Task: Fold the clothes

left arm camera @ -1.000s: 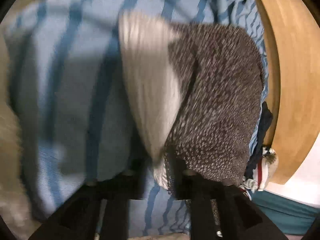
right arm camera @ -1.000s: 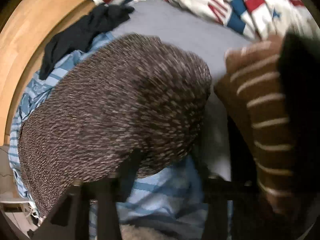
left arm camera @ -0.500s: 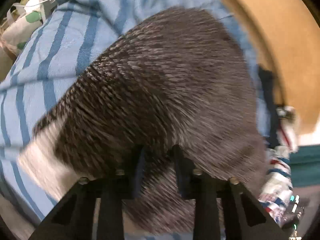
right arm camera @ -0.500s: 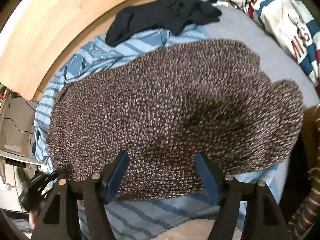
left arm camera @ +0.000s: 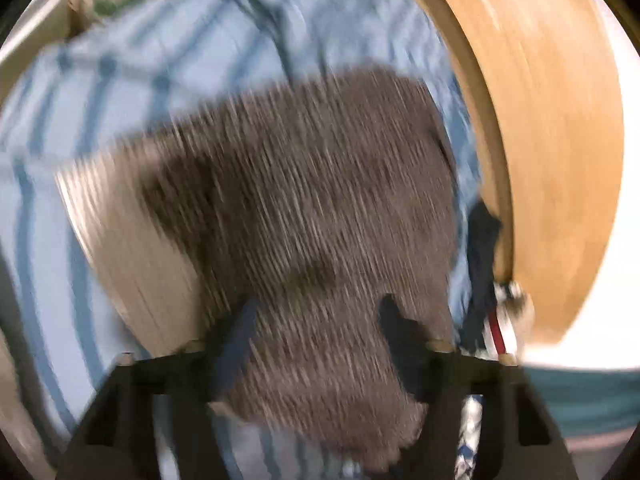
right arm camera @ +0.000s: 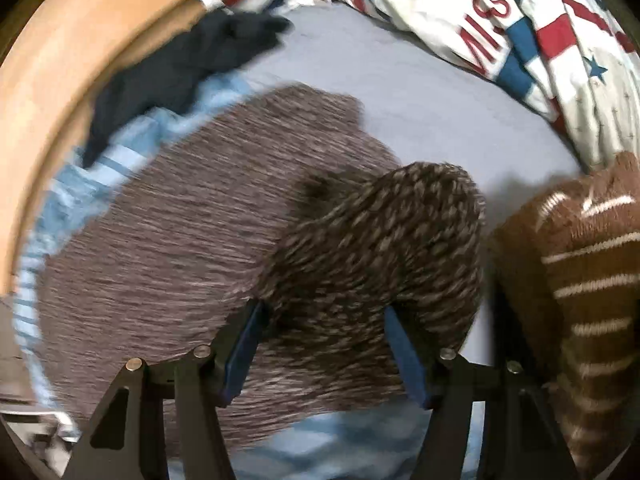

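A brown speckled knit garment lies spread on a blue striped cloth, with a pale part showing at its left edge. The left wrist view is motion-blurred. My left gripper hovers over the knit's near edge, jaws wide apart and holding nothing. In the right wrist view the same knit lies flat, and a raised hump of it bulges up between the fingers. My right gripper is open, its blue pads on either side of that hump.
A dark navy garment lies by the curved wooden board. A brown sweater with pale stripes is heaped at the right. A red, white and blue quilt lies beyond the lilac sheet.
My left gripper was shut on the knit and has opened, letting it go. The knit has settled flatter, and a hump of it has come up between the right fingers.
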`<move>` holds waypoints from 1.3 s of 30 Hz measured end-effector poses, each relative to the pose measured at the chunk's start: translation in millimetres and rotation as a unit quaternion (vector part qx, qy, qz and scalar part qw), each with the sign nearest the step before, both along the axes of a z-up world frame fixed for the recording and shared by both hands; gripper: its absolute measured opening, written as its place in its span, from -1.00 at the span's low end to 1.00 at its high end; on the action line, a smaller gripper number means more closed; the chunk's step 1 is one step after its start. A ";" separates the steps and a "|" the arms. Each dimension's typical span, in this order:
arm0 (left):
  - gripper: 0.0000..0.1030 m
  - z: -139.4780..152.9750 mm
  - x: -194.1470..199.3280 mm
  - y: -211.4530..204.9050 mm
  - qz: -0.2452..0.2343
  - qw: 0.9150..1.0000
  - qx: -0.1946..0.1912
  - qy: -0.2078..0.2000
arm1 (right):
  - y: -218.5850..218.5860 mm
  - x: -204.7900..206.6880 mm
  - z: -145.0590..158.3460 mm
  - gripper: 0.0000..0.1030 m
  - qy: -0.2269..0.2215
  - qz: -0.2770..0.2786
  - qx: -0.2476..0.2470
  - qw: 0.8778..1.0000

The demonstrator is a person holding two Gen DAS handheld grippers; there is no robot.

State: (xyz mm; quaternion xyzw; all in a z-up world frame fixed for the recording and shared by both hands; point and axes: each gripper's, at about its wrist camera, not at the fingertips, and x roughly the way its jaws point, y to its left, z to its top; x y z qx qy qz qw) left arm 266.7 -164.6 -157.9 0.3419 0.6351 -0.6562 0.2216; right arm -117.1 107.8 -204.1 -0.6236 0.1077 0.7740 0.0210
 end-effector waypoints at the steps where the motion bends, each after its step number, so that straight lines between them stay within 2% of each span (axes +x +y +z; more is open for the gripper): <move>1: 0.33 -2.8 -1.6 8.0 -0.017 1.000 0.010 0.000 | 4.3 -0.3 -11.5 0.27 -0.021 0.001 -0.008 1.000; 3: 0.33 -8.4 -1.8 21.0 -0.037 0.999 0.025 -0.004 | 6.7 8.2 -9.7 0.27 -0.011 0.015 -0.028 0.999; 6: 0.33 -15.8 4.8 27.8 -0.045 0.998 0.029 -0.024 | 6.1 30.7 22.3 0.26 0.048 0.036 -0.045 0.997; 9: 0.33 -21.9 14.7 29.5 -0.042 0.998 0.026 -0.045 | 9.3 43.8 48.3 0.24 0.107 0.028 -0.005 0.994; 10: 0.33 -23.0 16.6 29.6 -0.041 0.998 0.028 -0.048 | 9.0 42.4 49.2 0.21 0.110 0.025 0.012 0.994; 12: 0.33 -23.8 18.8 29.5 -0.040 0.997 0.035 -0.052 | 2.7 29.5 35.7 0.21 0.081 0.030 0.039 0.995; 17: 0.33 -27.0 23.7 32.6 -0.023 0.997 0.049 -0.057 | -28.0 -13.5 -9.9 0.39 0.039 0.080 0.041 0.995; 21: 0.33 -27.7 45.0 31.2 0.024 0.997 0.046 -0.063 | -44.0 -4.0 13.7 0.37 0.076 0.103 0.042 0.991; 23: 0.33 -28.9 58.5 30.3 0.046 0.995 0.040 -0.077 | -37.0 14.3 30.2 0.46 0.093 0.090 0.030 0.991; 24: 0.33 -30.8 65.3 30.3 0.055 0.994 0.040 -0.083 | -28.9 26.3 35.3 0.48 0.089 0.077 0.024 0.993; 27: 0.33 -41.2 78.9 30.9 0.070 0.992 0.052 -0.086 | -1.8 52.7 27.1 0.44 0.033 0.033 -0.012 0.999; 28: 0.32 -42.5 82.0 30.4 0.077 0.992 0.053 -0.080 | 3.0 55.9 23.1 0.36 0.025 0.024 -0.024 0.999; 29: 0.28 -43.8 85.1 30.0 0.083 0.992 0.054 -0.073 | 6.1 57.0 19.0 0.19 0.020 0.018 -0.036 0.999; 30: 0.23 -45.2 88.1 29.5 0.090 0.992 0.056 -0.067 | 9.2 58.2 14.8 0.14 0.016 0.011 -0.049 0.999; 33: 0.07 -46.9 91.2 21.8 0.103 0.992 0.052 -0.043 | 18.5 61.6 2.3 0.15 0.003 -0.008 -0.085 0.996; 35: -0.04 -48.8 93.4 15.1 0.118 0.991 0.054 -0.027 | 21.3 60.6 -6.2 0.26 -0.011 -0.016 -0.099 0.995; 37: -0.37 -50.9 90.8 10.2 0.113 0.992 0.053 -0.026 | 17.3 54.2 -14.5 0.28 -0.033 -0.010 -0.094 0.995; 38: -0.78 -51.2 87.4 9.5 0.105 0.993 0.054 -0.025 | 15.7 53.3 -15.3 0.08 -0.034 -0.004 -0.098 0.995; 39: -0.92 -49.3 81.3 9.7 0.097 0.994 0.054 -0.018 | 14.7 53.0 -15.1 -0.18 -0.032 0.001 -0.105 0.994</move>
